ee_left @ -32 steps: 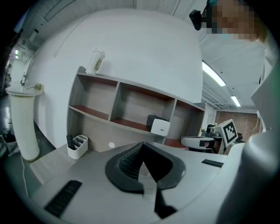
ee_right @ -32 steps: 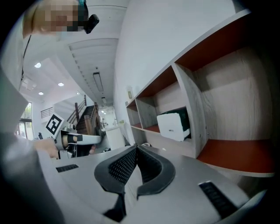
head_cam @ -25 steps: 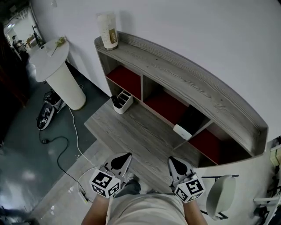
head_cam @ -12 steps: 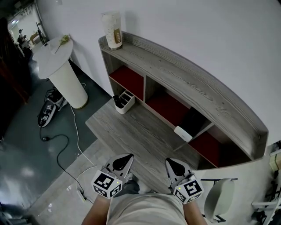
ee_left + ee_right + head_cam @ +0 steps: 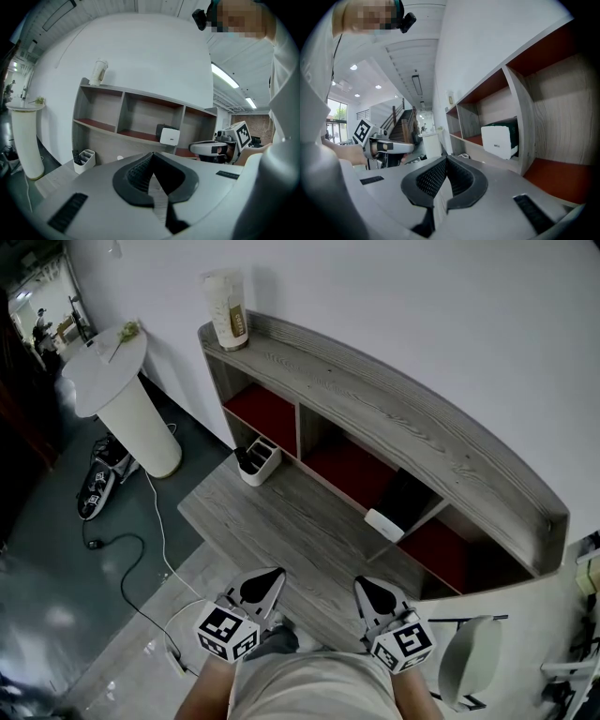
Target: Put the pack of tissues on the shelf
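White rectangular pack of tissues (image 5: 386, 524) lies at the front edge of the middle compartment of the grey wooden shelf (image 5: 394, 418), against the right divider. Its long axis runs along the shelf front, with the white face turned outward. The left gripper (image 5: 270, 576) and right gripper (image 5: 367, 584) have their jaws pressed together, holding nothing.

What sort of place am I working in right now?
Probably an office or similar indoor workspace: a wood-grain desk backed by a shelf of open cubbies, a white pedestal table, and a white chair.
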Tool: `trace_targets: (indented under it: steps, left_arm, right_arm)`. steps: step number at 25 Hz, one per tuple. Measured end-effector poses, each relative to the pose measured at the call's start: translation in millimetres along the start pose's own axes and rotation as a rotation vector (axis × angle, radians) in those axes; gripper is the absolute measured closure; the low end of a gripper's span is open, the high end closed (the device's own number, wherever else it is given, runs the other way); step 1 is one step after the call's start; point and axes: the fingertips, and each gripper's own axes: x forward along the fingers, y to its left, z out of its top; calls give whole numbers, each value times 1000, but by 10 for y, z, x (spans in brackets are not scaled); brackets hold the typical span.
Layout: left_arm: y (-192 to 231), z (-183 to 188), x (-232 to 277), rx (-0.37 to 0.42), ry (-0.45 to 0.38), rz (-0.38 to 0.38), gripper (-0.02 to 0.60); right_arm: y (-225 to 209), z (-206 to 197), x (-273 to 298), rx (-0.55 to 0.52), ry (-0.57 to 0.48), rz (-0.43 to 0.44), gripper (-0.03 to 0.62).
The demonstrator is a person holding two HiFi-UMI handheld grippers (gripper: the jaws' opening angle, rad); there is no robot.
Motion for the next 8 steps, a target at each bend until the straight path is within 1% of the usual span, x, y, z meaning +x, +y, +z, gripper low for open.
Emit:
trace_targets:
  steps: [8]
  left_arm:
    - [9, 17, 53, -9, 0, -2, 566]
  right_arm:
    - [-81, 6, -33, 0, 2, -15, 566]
